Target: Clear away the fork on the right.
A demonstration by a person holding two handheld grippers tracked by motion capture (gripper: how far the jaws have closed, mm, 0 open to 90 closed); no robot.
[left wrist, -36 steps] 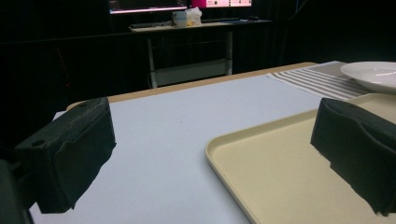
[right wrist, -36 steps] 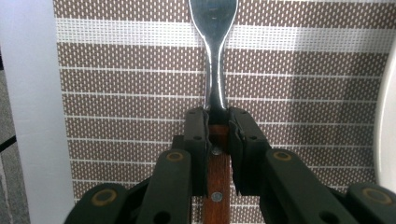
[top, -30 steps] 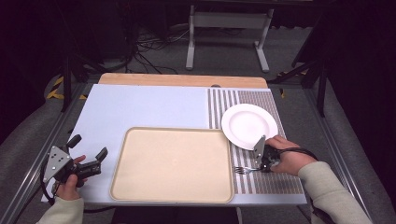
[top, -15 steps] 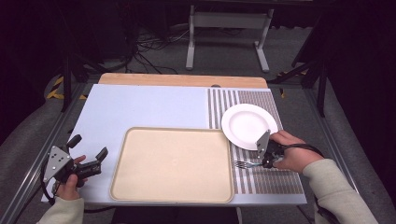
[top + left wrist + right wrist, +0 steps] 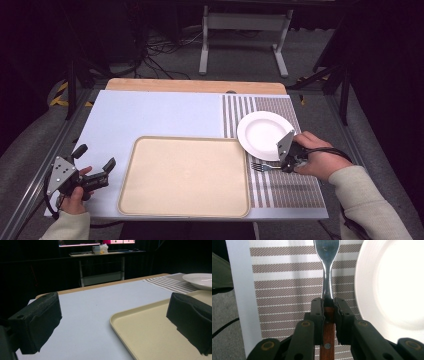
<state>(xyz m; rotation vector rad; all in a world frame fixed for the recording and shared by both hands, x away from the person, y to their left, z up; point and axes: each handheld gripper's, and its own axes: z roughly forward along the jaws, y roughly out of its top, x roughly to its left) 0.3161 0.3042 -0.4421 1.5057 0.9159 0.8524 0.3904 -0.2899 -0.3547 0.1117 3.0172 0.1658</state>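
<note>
I had the right gripper (image 5: 328, 312) clamped on the fork (image 5: 327, 270) at its wooden handle, over the striped mat (image 5: 287, 277) beside the plate (image 5: 392, 285). I judged it light, rigid, with slippery steel. The left gripper (image 5: 112, 322) stood open.

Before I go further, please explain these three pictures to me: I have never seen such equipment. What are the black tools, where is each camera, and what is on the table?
There is no robot here. A person holds a two-jaw tool in each hand. The high view looks down from above the person's side. In it the left gripper waits open beside a beige tray, and the right gripper is near a white plate.

Each of the other two pictures comes from a camera riding on one gripper. The left gripper view looks between that gripper's two black jaws, set wide apart, across the tray toward the plate. The right gripper view shows its jaws shut on a fork at the top of its wooden handle, over a striped placemat.
</note>
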